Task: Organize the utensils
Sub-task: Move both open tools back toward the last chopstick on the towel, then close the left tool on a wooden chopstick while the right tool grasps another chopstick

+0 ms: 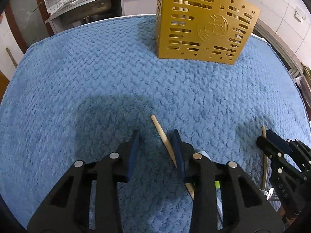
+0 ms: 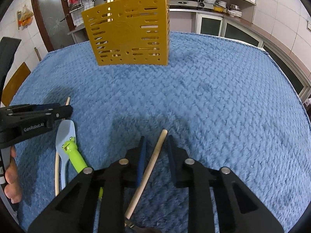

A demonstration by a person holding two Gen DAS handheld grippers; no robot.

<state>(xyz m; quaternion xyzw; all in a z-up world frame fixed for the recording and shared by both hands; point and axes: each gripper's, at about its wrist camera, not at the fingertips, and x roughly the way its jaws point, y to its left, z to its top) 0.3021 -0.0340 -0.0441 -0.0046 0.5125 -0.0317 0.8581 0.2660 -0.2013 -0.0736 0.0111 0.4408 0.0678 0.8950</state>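
My left gripper (image 1: 156, 134) has its jaws spread, a chopstick (image 1: 165, 141) between them, leaning on the right pad (image 1: 177, 151), left pad clear. My right gripper (image 2: 155, 140) is also spread around a second chopstick (image 2: 153, 159), which touches the left pad (image 2: 141, 155); a gap remains on the right. Both lie on the blue mat (image 2: 213, 106). A frog-handled spoon (image 2: 67, 145) lies between the grippers. The gold holder (image 2: 128, 33) stands upright at the mat's far side, chopsticks inside.
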